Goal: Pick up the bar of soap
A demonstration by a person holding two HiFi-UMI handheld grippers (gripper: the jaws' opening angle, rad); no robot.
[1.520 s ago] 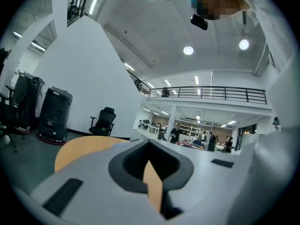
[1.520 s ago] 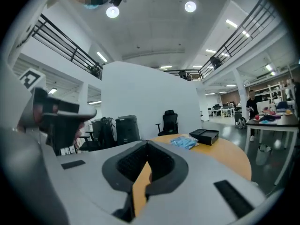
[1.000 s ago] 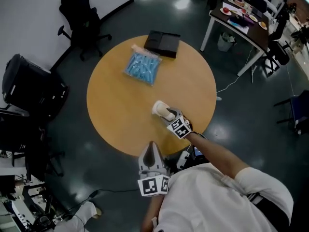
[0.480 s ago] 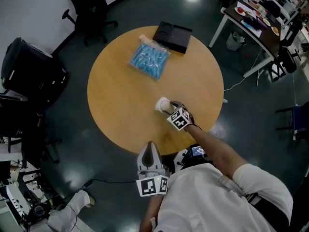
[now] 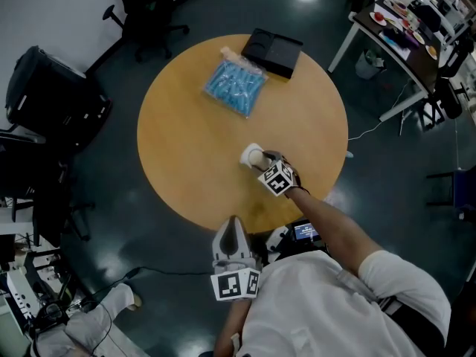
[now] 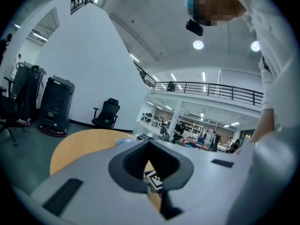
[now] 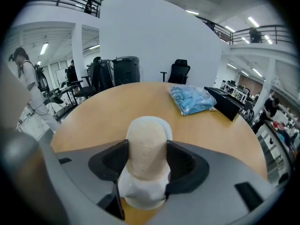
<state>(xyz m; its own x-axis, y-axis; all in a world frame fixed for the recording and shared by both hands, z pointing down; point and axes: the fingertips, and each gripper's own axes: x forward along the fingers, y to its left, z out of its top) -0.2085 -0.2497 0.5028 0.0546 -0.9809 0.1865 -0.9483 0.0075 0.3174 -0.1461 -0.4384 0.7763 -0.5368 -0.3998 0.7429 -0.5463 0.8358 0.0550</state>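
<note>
The bar of soap (image 5: 251, 155) is a pale beige bar on edge on the round wooden table (image 5: 186, 125), with something white under it. In the right gripper view the soap (image 7: 146, 139) fills the space between the jaws. My right gripper (image 5: 262, 160) reaches over the table's near right part and stands open around the soap (image 7: 146, 161), its jaws spread wide, close to the soap's sides. My left gripper (image 5: 233, 229) hangs off the table's near edge by the person's body, fingers together and empty (image 6: 151, 172).
A blue packet (image 5: 236, 88) and a flat black box (image 5: 272, 50) lie at the table's far side. Office chairs (image 5: 149, 10) and black cases (image 5: 52, 103) stand on the dark floor to the left. A desk (image 5: 394, 28) stands at top right.
The right gripper has slid forward over the soap, which now sits deeper between its jaws. The left gripper has stayed where it was.
</note>
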